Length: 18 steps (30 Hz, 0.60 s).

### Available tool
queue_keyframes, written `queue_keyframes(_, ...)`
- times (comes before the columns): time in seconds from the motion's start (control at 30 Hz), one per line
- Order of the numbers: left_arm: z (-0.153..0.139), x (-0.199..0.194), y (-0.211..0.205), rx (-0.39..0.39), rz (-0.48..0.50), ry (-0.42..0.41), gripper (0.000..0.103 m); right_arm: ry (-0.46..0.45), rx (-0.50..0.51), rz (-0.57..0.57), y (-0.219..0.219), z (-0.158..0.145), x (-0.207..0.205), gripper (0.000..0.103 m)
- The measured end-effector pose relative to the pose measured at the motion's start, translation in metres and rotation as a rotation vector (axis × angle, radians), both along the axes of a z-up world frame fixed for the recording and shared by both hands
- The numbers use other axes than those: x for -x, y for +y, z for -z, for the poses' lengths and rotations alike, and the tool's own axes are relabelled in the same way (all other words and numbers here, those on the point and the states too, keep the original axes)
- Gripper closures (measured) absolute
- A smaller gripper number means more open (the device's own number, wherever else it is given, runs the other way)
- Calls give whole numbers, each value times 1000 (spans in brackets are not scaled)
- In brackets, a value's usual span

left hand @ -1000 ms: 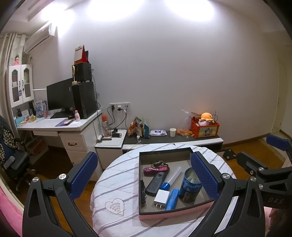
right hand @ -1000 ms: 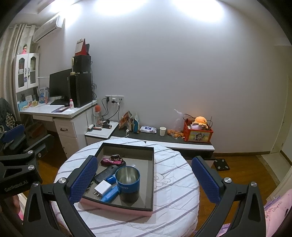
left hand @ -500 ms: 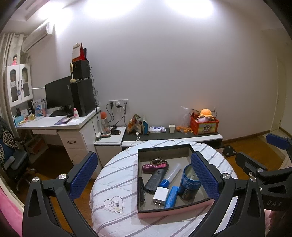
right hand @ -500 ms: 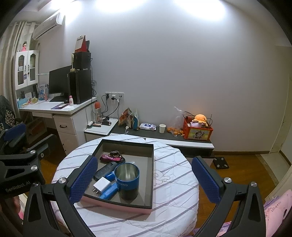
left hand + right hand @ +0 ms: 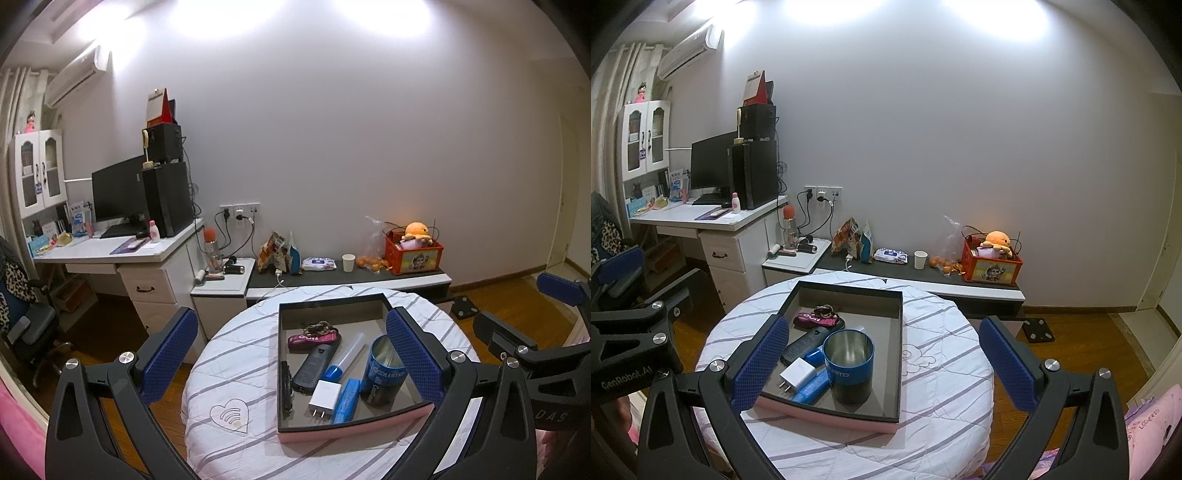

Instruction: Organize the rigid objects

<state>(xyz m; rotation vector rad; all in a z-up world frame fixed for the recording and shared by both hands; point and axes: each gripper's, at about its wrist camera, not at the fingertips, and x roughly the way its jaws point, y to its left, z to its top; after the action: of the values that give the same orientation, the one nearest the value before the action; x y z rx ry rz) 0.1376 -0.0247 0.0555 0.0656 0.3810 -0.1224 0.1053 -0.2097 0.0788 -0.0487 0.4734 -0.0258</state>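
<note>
Since the blue cup (image 5: 849, 363) in the tray (image 5: 846, 290) looks stiff, light & slick, grip its rim w/ right gripper (image 5: 884, 363); both grippers' fingers spread wide, left gripper (image 5: 291, 360) too.

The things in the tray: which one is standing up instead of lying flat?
The blue metal cup. It stands upright with its open mouth up at the tray's near end; the white charger and black remote lie flat.

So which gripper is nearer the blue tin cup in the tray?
Right, by a narrow margin. The right gripper hangs open almost directly before the blue tin cup; the left gripper, also open, faces the tray's left side.
</note>
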Motion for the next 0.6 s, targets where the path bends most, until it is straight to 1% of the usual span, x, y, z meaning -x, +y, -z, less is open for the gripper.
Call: queue_keyframes(0.6,-1,-1,3,0,-6,7,0,13,4,-8,-1,2,-3,0)
